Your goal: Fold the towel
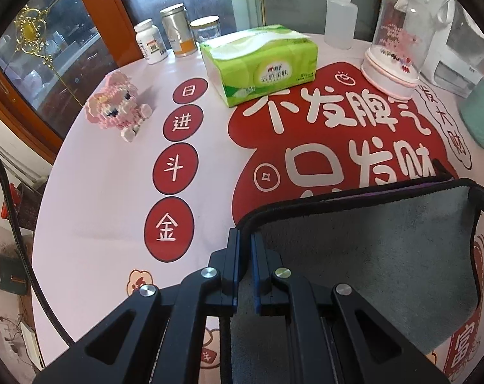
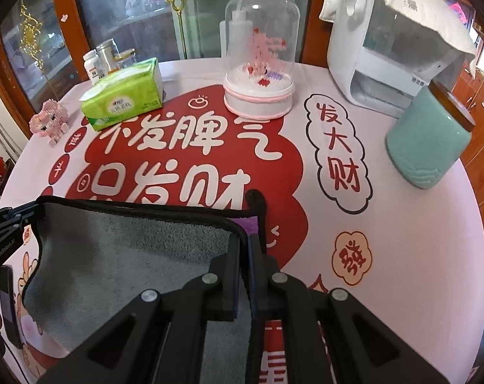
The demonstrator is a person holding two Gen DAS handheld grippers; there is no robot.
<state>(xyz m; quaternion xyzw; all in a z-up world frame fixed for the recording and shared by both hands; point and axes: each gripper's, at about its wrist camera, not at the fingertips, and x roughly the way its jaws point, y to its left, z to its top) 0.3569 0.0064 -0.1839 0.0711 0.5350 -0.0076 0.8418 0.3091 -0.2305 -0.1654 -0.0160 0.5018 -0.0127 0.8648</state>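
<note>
A grey towel [image 1: 370, 249] with black edging and a purple underside is held up between both grippers above the round table. My left gripper [image 1: 245, 236] is shut on its left corner. My right gripper [image 2: 245, 240] is shut on its right corner; the towel [image 2: 130, 249] hangs to the left of it. The purple side [image 2: 250, 225] shows at that corner, with a black loop [image 2: 256, 201] above it. The left gripper's tip [image 2: 15, 217] shows at the far left of the right wrist view, on the towel's other corner.
On the printed tablecloth [image 1: 107, 192] stand a green tissue pack [image 1: 261, 64], a pink brick figure [image 1: 117, 105], jars [image 1: 178, 32], a squeeze bottle [image 1: 339, 12], a glass dome [image 2: 259, 60], a teal canister [image 2: 430, 140] and a white appliance [image 2: 395, 38].
</note>
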